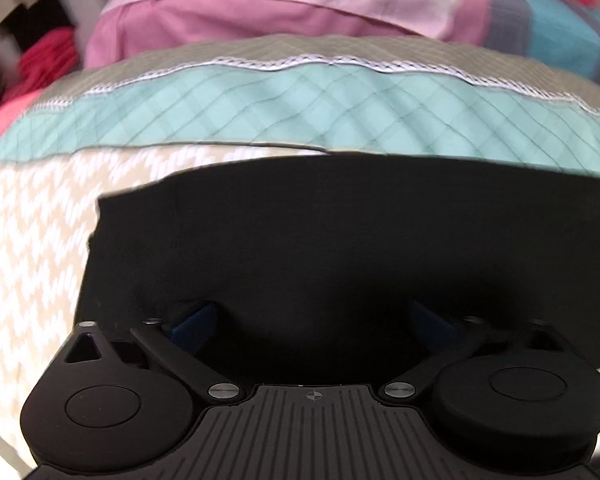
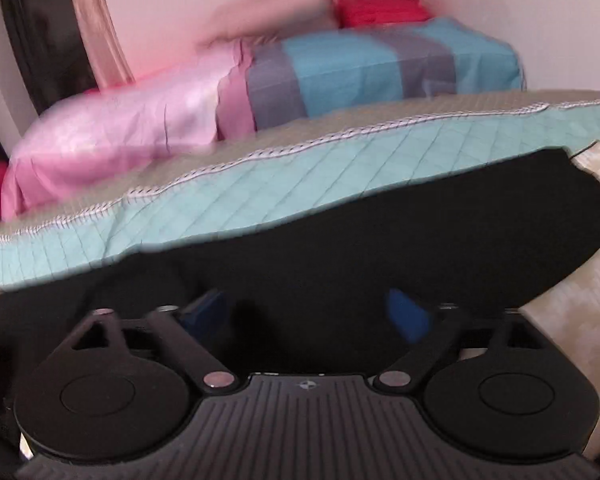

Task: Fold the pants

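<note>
Black ribbed gripper housings fill the bottom of both wrist views, each with two round hubs and linkage arms reaching forward to blue-padded fingers. On the left gripper (image 1: 312, 326) the jaws stand well apart, one blue pad (image 1: 194, 326) on each side, and nothing is pinched between them; only the dark cloth lies beneath and ahead. The right gripper (image 2: 314, 318) is spread wide as well, its blue pads (image 2: 410, 318) hanging over the same cloth without clamping it.

That cloth is the black pants (image 1: 340, 240), lying flat on a bedspread with a beige and white zigzag pattern (image 1: 32, 248). In the left view a squared-off end of the pants shows at the left, with a clear corner against the zigzag cover. In the right view the black fabric (image 2: 380, 248) stretches across the frame and ends at the right in a rounded edge, the patterned cover showing beyond it.

Just behind the pants lies a quilted teal blanket (image 1: 300, 108) edged with a white stitched trim and a grey-beige band. Farther back rest a pink pillow (image 1: 260, 12) and a pillow in blue and grey stripes (image 2: 380, 68). Red fabric (image 2: 380, 0) sits bunched behind them against a pale wall. Both pictures are blurred.
</note>
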`<state>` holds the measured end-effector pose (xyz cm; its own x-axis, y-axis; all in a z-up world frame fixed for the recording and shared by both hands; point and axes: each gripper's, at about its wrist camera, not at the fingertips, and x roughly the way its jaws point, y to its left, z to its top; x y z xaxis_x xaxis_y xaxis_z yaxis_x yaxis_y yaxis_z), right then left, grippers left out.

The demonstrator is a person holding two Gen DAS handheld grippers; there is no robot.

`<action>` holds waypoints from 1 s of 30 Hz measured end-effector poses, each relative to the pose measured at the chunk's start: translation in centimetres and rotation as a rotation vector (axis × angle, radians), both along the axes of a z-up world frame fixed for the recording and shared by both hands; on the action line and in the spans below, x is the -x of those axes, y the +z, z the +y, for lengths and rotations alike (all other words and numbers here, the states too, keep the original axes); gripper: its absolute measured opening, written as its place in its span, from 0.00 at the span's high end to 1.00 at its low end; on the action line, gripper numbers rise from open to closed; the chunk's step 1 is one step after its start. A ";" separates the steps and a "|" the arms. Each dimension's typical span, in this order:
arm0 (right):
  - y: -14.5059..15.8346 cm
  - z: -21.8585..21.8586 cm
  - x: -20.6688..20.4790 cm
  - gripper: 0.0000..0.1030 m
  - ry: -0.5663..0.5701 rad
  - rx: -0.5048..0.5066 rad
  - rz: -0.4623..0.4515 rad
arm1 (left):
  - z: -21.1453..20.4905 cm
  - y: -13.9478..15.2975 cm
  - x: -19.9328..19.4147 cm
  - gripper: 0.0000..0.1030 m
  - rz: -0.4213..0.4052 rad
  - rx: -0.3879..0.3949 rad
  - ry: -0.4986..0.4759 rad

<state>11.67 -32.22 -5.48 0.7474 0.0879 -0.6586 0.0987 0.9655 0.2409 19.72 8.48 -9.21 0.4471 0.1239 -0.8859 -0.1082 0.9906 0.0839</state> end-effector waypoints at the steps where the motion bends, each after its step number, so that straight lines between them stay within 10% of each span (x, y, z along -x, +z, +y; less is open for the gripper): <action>1: 0.5 -1.1 0.3 0.17 -0.048 -0.022 0.005 | 0.2 0.0 0.0 0.00 0.000 0.009 -0.007; 5: 1.7 -4.7 2.8 0.09 -0.309 0.025 -0.074 | 0.0 -0.2 0.0 0.00 0.005 -0.013 -0.025; 11: -1.1 -8.4 0.8 0.08 -0.595 0.025 0.040 | -0.3 0.0 -0.1 0.00 0.010 -0.021 0.004; 15: -1.1 -7.9 -1.5 0.48 -0.502 0.031 0.025 | -0.4 0.1 0.4 0.00 0.001 -0.021 -0.003; 17: -1.1 -8.2 -2.3 0.88 -0.433 0.062 0.033 | -0.5 0.0 0.4 0.00 0.001 -0.024 -0.001; 25: -0.1 -11.7 -1.9 0.84 -0.516 0.046 0.022 | -0.6 0.0 0.5 0.00 -0.003 -0.023 -0.004; 30: 1.6 -7.6 -1.7 0.44 -0.514 0.213 -0.045 | -0.5 0.0 0.6 0.00 -0.005 -0.024 -0.008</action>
